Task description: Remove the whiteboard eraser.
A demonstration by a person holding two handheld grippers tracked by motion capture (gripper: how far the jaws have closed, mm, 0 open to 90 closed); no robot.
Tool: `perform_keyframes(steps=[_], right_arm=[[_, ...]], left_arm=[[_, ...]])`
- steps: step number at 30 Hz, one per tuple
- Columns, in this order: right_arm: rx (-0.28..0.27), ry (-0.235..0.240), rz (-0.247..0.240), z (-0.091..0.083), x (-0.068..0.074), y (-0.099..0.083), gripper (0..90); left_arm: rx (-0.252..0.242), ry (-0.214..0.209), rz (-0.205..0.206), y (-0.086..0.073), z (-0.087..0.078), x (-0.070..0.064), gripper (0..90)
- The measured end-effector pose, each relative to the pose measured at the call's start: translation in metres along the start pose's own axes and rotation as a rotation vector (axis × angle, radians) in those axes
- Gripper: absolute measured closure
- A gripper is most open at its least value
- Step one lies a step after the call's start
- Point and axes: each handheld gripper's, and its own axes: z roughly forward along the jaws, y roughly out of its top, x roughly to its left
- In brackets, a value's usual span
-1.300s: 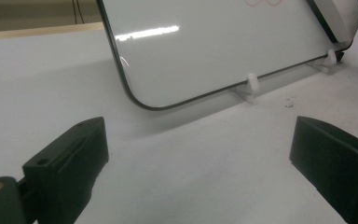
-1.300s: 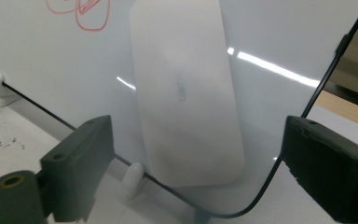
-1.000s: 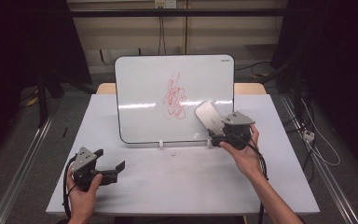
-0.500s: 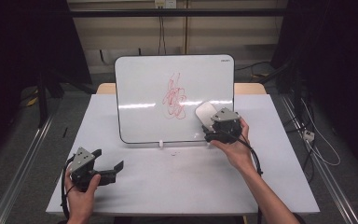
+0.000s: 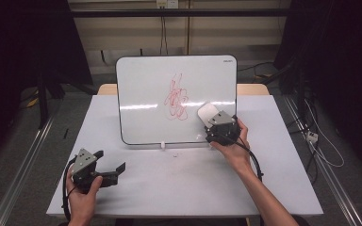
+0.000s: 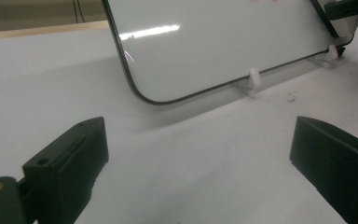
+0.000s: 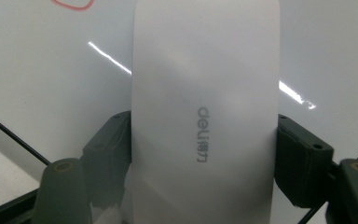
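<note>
A whiteboard (image 5: 146, 94) stands upright on small white feet at the back of the table, with a red scribble (image 5: 176, 98) near its middle. My right gripper (image 5: 215, 123) is shut on a white eraser (image 5: 208, 113), held against the board's lower right, just right of the scribble. In the right gripper view the eraser (image 7: 205, 107) fills the gap between the two jaws, and a bit of red line (image 7: 72, 4) shows at top left. My left gripper (image 5: 115, 170) rests open near the table's front left. In the left gripper view the board's lower corner (image 6: 142, 93) lies ahead.
The white table (image 5: 179, 183) has free room in front of the board. A white board foot (image 5: 162, 145) and a small speck (image 5: 174, 153) lie near the middle. Dark stands and cables flank the table on both sides.
My right gripper has carried the eraser left and a little down along the board, closer to the scribble. The left gripper has stayed put.
</note>
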Motion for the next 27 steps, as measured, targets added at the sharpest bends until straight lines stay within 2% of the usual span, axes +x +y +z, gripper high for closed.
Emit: perform_keyframes(steps=[8,16,27], right_arm=[[0.02,-0.01,0.001,0.0,0.001,0.002,31.3],[0.029,0.002,0.018,-0.001,0.0,0.004,31.6],[0.016,0.074,0.1,-0.003,-0.009,0.001,31.6]], left_arm=[[0.001,-0.004,0.001,0.0,0.001,0.0,4.5],[0.006,-0.008,0.0,0.0,0.003,-0.001,4.7],[0.01,-0.011,-0.002,-0.001,0.003,0.0,4.7]])
